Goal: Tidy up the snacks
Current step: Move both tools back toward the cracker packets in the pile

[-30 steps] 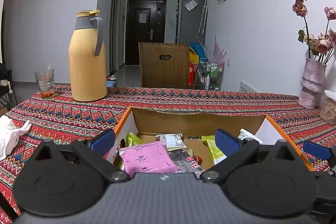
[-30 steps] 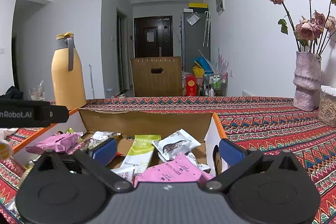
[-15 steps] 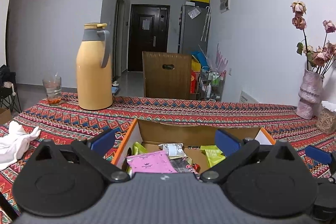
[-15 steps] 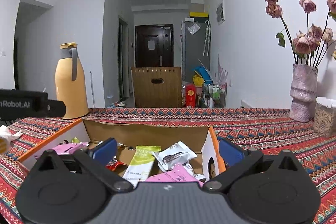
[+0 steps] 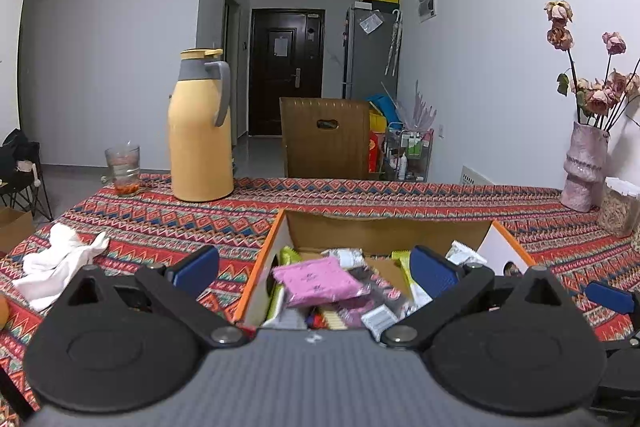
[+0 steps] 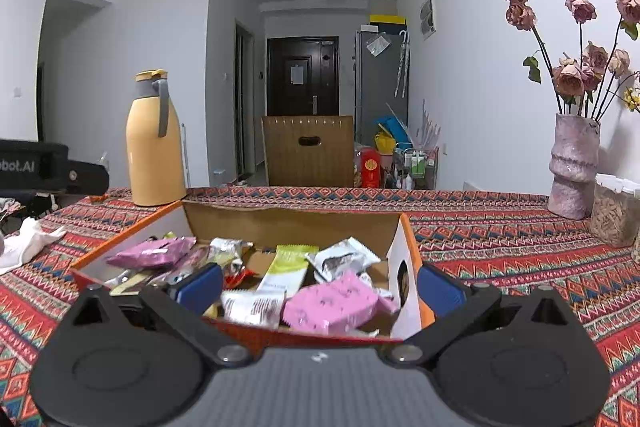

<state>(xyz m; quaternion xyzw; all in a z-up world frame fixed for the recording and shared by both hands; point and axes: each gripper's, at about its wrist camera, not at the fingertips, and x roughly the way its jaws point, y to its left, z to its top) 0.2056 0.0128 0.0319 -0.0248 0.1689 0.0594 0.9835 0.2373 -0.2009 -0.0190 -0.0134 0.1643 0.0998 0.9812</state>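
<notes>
An open cardboard box (image 5: pixel 384 233) (image 6: pixel 292 217) with orange edges sits on the patterned tablecloth and holds several snack packets. A pink packet (image 5: pixel 318 281) lies near its left end, seen also as the pink packet (image 6: pixel 150 253). Another pink packet (image 6: pixel 332 303), a green-white packet (image 6: pixel 286 263) and a white packet (image 6: pixel 344 259) lie at its right end. My left gripper (image 5: pixel 314 267) stands open just before the box's left part, empty. My right gripper (image 6: pixel 320 285) is open before the right end, straddling the box's right wall, holding nothing.
A yellow thermos (image 5: pixel 200 131) and a glass (image 5: pixel 123 165) stand at the back left. A white cloth (image 5: pixel 60 263) lies left of the box. A pink vase with dried roses (image 6: pixel 574 163) and a clear jar (image 6: pixel 614 211) stand at the right. A wooden chair (image 5: pixel 326 137) is behind the table.
Both grippers have drawn back and risen from the box, so more of the table and the box's near edge shows. Both stay open and empty.
</notes>
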